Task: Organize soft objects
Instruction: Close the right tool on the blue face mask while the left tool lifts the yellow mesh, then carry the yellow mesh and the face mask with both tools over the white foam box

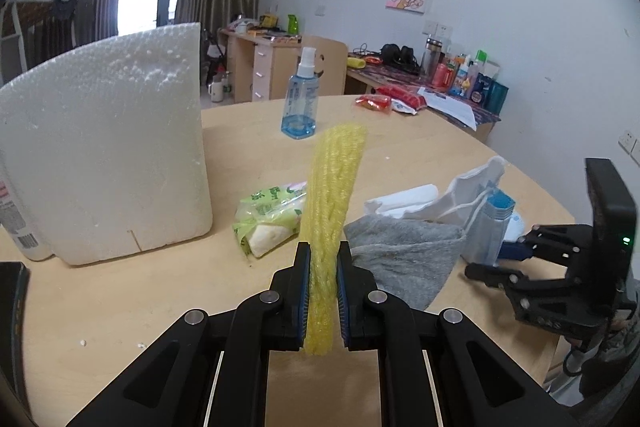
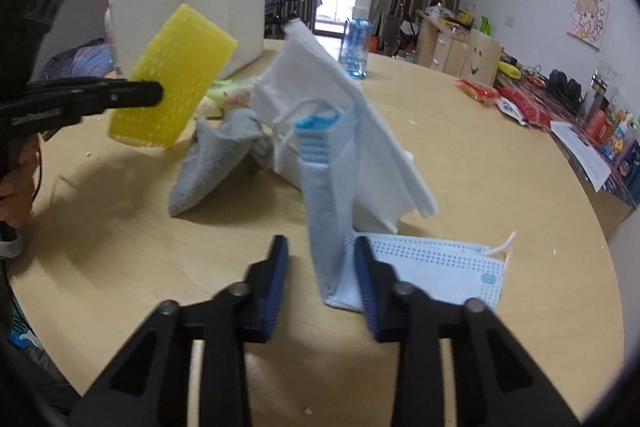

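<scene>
My left gripper [image 1: 323, 259] is shut on a yellow foam net sleeve [image 1: 334, 195] and holds it upright above the round wooden table [image 1: 160, 307]; the sleeve also shows in the right wrist view [image 2: 176, 79]. My right gripper [image 2: 322, 269] is open, with a blue face mask [image 2: 324, 195] standing between its fingers and resting against the right finger. A white mask [image 2: 340, 99], a grey cloth [image 2: 212, 163] and a flat blue mask [image 2: 440, 267] lie together on the table. The grey cloth [image 1: 400, 255] lies just right of my left gripper.
A white foam box [image 1: 104, 147] stands at the left of the table. A tissue pack [image 1: 272, 215] lies beside it. A blue spray bottle [image 1: 300, 99] stands farther back. Red snack packets [image 1: 384, 103] lie at the far edge. A white bottle [image 1: 16, 219] stands behind the box.
</scene>
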Motion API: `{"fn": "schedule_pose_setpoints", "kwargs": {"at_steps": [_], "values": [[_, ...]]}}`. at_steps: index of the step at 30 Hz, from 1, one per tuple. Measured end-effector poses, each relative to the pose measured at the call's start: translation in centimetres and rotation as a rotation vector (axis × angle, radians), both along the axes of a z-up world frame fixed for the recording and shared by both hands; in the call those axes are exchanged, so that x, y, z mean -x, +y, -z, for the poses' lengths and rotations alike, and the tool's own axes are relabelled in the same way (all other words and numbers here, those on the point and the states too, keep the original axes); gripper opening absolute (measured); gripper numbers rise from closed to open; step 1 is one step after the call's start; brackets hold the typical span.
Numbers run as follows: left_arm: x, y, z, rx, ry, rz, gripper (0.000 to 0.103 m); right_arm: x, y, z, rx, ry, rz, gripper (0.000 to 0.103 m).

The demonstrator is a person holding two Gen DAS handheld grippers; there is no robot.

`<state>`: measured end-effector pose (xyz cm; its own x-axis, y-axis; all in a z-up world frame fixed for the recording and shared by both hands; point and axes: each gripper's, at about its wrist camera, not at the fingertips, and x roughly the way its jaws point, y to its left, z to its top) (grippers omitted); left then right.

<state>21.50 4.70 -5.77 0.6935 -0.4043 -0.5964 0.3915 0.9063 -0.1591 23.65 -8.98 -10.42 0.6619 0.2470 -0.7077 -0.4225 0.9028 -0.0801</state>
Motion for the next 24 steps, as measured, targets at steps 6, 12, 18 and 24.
{"fn": "schedule_pose_setpoints", "kwargs": {"at_steps": [6, 12, 18, 24], "values": [[0.5, 0.4, -0.4, 0.015, -0.030, -0.003, 0.013, -0.3, -1.2, 0.2, -0.036, 0.045, 0.041, 0.008], [1.1, 0.2, -1.0, 0.021, -0.058, -0.002, 0.011, 1.6, -1.9, -1.7, -0.093, -0.003, 0.032, 0.008], [3.2, -0.4, -2.5, 0.019, -0.104, -0.015, 0.011, 3.0, -2.7, -4.1, -0.175, -0.055, 0.004, 0.008], [4.8, -1.0, -3.6, 0.002, -0.128, -0.016, 0.011, -0.3, -4.8, -3.8, -0.323, 0.076, 0.065, 0.008]]}}
